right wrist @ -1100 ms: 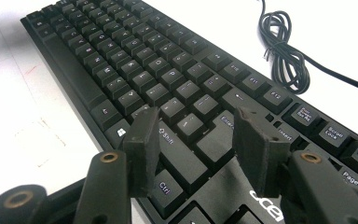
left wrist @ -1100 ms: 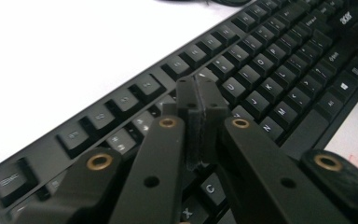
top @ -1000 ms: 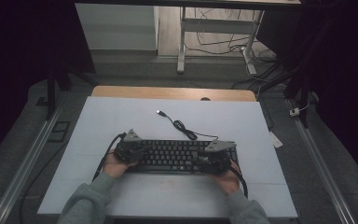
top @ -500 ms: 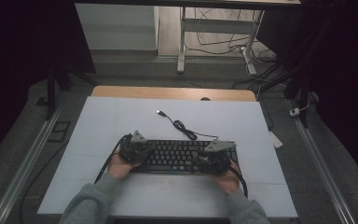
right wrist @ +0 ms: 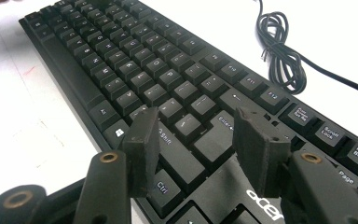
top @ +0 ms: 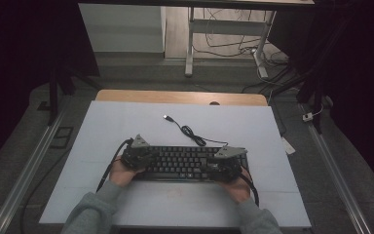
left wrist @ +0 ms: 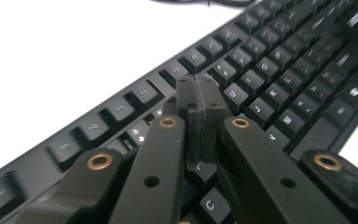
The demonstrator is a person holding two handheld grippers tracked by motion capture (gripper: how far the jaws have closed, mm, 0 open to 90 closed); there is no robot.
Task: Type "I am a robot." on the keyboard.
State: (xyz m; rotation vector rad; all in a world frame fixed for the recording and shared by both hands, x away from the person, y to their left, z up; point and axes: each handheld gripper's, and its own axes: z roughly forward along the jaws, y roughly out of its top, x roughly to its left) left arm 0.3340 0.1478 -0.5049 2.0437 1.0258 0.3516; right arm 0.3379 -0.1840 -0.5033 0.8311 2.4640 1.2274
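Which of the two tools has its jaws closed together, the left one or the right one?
The left tool: its jaws meet, tips pressed together over the keyboard. The right tool has a clear gap between its jaws.

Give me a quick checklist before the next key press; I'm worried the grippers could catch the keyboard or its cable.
1. Left gripper shut, tips together for pressing: ok, its jaws meet above the keys.
2. Right gripper shut to a single tip: not ok, its jaws stand apart over the right-hand keys.
3. Keyboard flat and square on the table: ok, it lies flat in the high view.
4. Cable clear of both grippers: ok, it lies coiled beyond the keyboard's far edge.
5. USB plug connected: not ok, it lies loose on the table.
6. Left tip touching a key: cannot tell.
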